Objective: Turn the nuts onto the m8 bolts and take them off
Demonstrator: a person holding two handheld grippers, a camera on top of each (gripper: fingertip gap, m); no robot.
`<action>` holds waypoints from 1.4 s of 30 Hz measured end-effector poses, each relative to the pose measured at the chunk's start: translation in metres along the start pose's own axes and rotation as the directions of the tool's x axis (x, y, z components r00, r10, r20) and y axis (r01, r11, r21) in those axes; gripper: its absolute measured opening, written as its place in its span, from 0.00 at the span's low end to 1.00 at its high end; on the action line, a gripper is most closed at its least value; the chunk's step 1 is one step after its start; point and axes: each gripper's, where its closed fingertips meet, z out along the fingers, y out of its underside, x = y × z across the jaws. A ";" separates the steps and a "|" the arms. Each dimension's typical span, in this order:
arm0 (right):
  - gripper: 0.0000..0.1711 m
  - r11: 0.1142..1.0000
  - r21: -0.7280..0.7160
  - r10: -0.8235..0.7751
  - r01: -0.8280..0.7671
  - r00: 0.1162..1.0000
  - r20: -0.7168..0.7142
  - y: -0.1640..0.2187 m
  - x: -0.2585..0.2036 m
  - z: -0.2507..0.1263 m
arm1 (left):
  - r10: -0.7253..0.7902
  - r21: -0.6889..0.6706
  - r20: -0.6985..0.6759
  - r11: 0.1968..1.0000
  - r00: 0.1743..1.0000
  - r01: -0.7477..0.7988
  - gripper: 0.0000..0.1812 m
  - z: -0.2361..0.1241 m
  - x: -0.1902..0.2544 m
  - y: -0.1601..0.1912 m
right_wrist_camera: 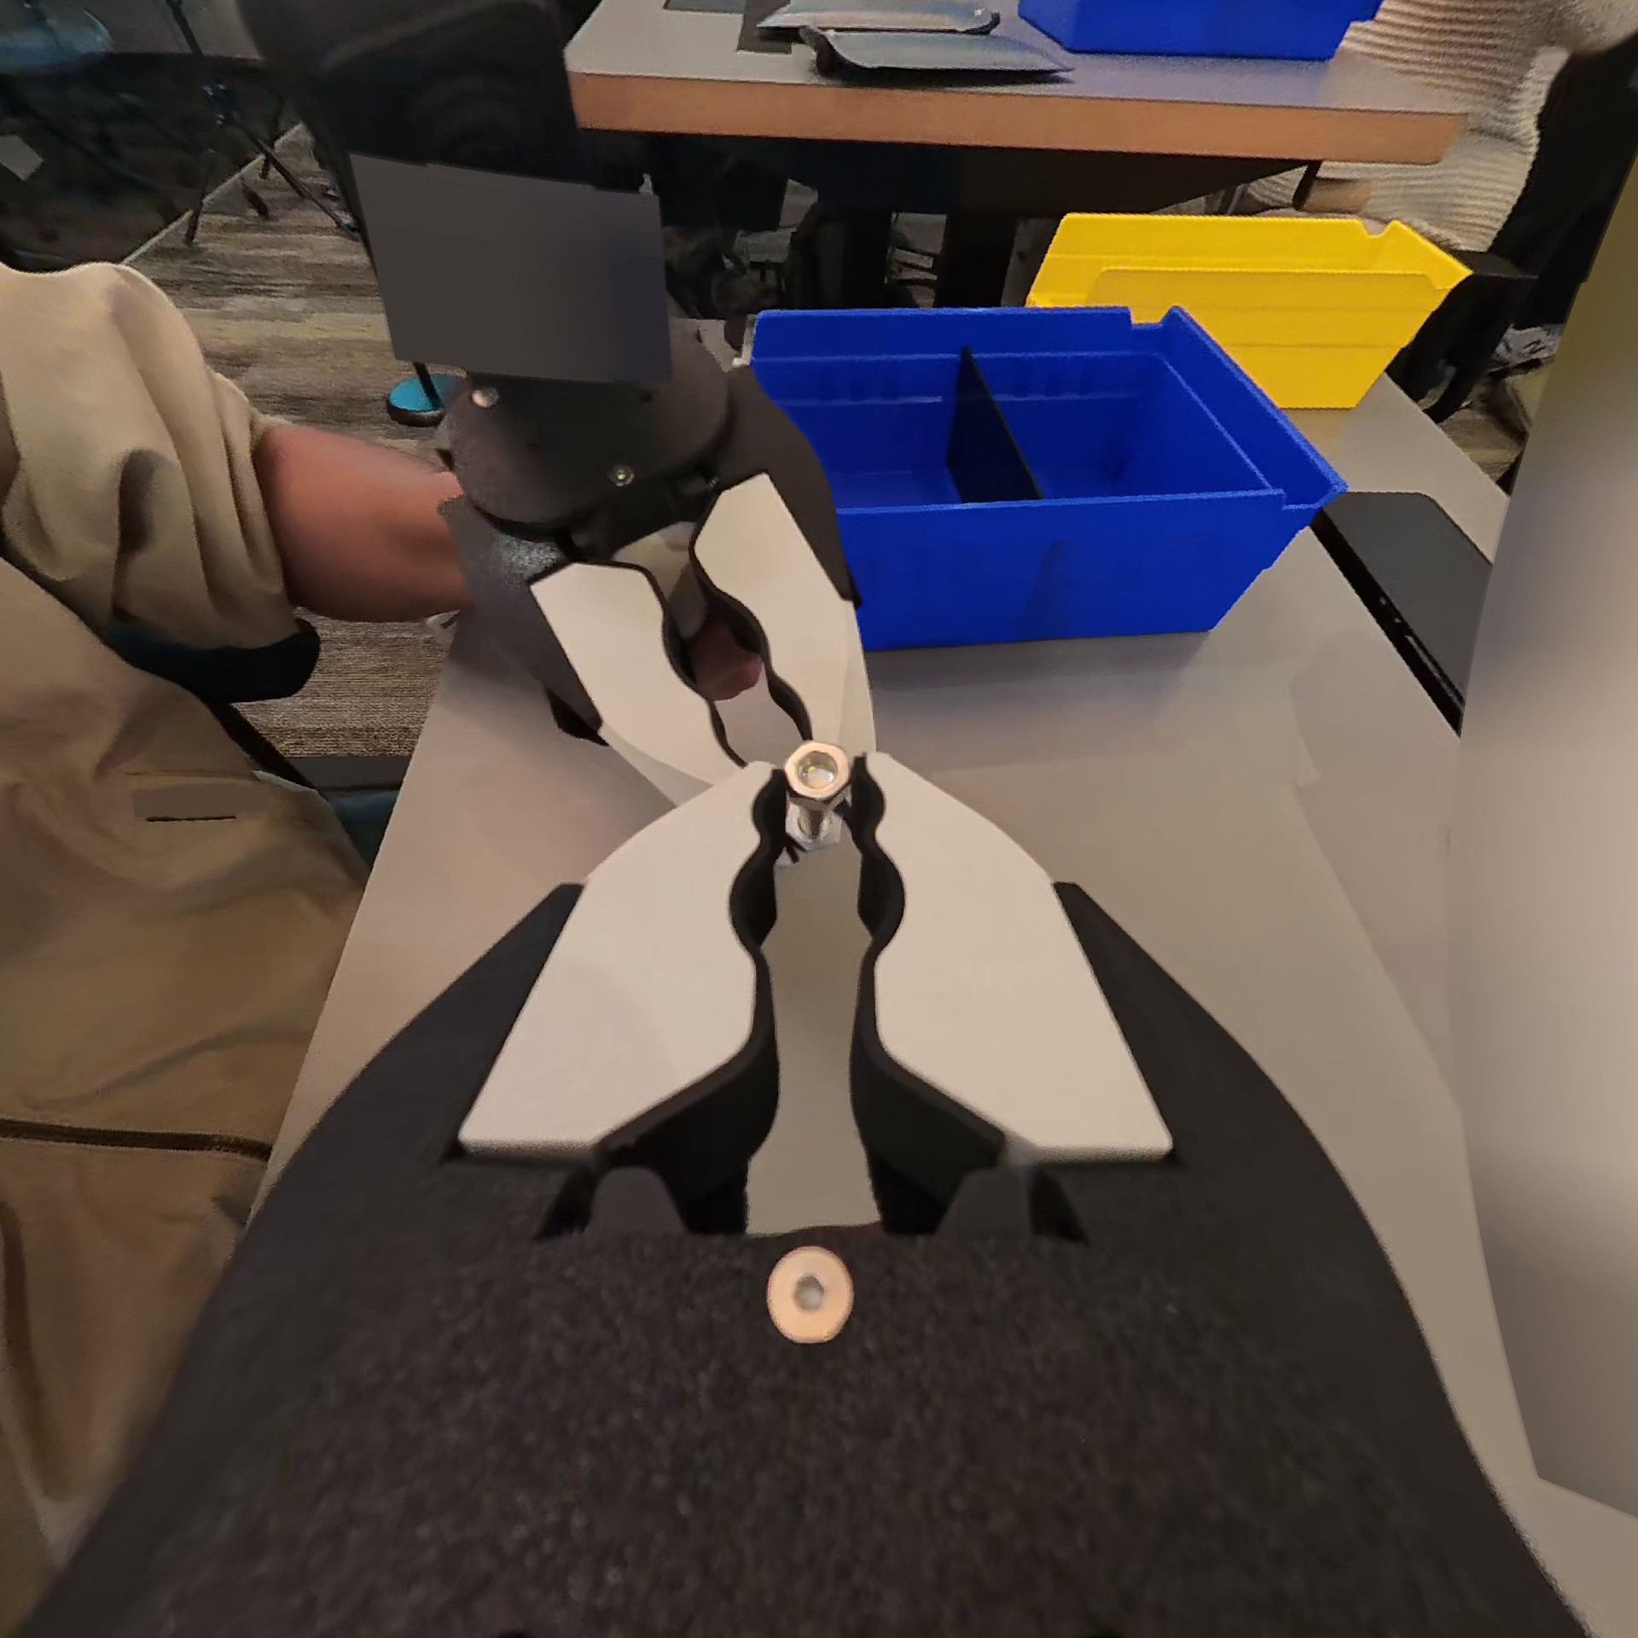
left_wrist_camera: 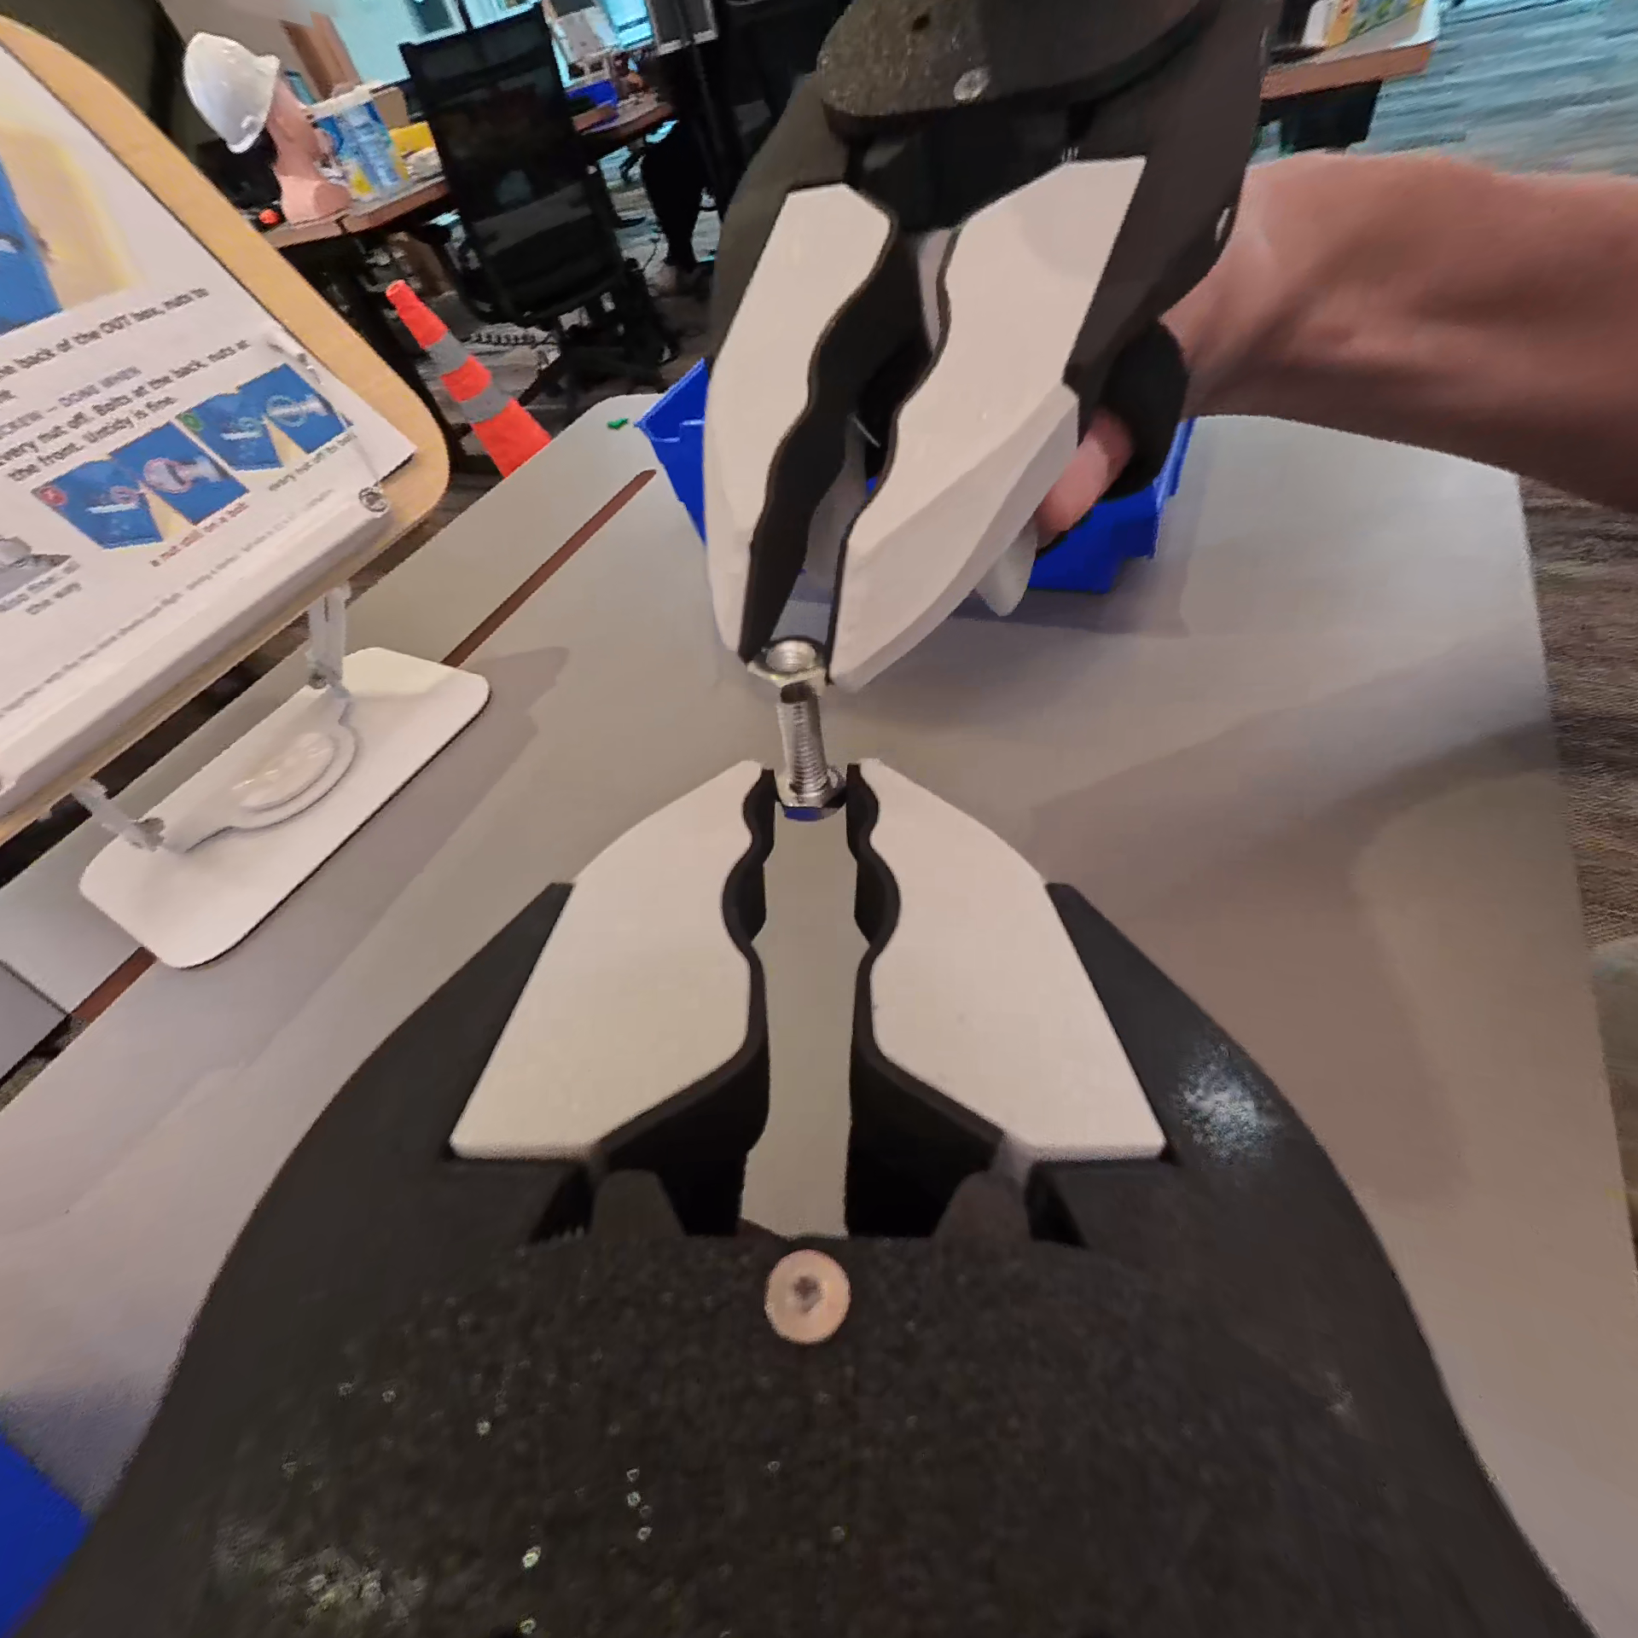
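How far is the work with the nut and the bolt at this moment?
Done: the left claw is shut on the bolt at its head, thread pointing up above the grey table. In hand: the right claw pinches the nut at the tip of the thread, apparently barely started or nearly off. Left: the turning; which way cannot be told.

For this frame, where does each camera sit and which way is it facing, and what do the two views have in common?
Left wrist view: sits on the left claw, looking along it over the grey table toward the far blue bin; shows its own fingers holding the bolt by the head, and opposite, the right claw with the person's hand.

Right wrist view: sits on the right claw, facing back toward the person; shows its fingers on the nut, plus the left claw.

Shared: both claws, bolt, nut, table.
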 end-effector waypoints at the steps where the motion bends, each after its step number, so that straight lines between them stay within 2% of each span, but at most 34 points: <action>1: 0.08 1.000 0.001 0.002 -0.002 1.000 -0.003 0.001 0.000 0.001 | -0.001 -0.010 0.003 1.000 1.000 0.001 0.08 0.001 0.001 0.001; 5: 0.08 1.000 0.003 0.007 -0.007 0.999 -0.039 0.005 0.001 0.005 | 0.001 -0.034 0.057 0.999 0.998 0.001 0.08 0.003 -0.001 0.006; 11: 0.08 1.000 -0.010 -0.008 0.007 0.997 -0.076 0.009 0.002 0.009 | -0.031 -0.041 0.069 0.999 0.997 0.034 0.08 0.005 0.000 0.010; 23: 0.08 1.000 -0.004 0.031 -0.031 0.999 -0.009 0.020 -0.001 0.011 | -0.156 -0.070 -0.134 0.987 0.979 0.148 0.08 0.010 0.014 0.018; 29: 0.09 0.999 -0.004 0.052 -0.052 0.999 -0.007 0.024 0.001 0.011 | -0.180 -0.075 -0.150 0.983 0.972 0.170 0.08 0.012 0.012 0.022; 36: 0.12 0.998 0.007 0.066 -0.066 0.998 0.012 0.023 0.001 0.012 | -0.177 -0.073 -0.163 0.983 0.971 0.167 0.08 0.013 0.014 0.022; 42: 0.23 0.983 0.112 0.134 -0.143 0.988 0.081 0.014 -0.001 0.007 | -0.176 -0.033 -0.223 0.984 0.959 0.173 0.08 0.007 0.022 0.015</action>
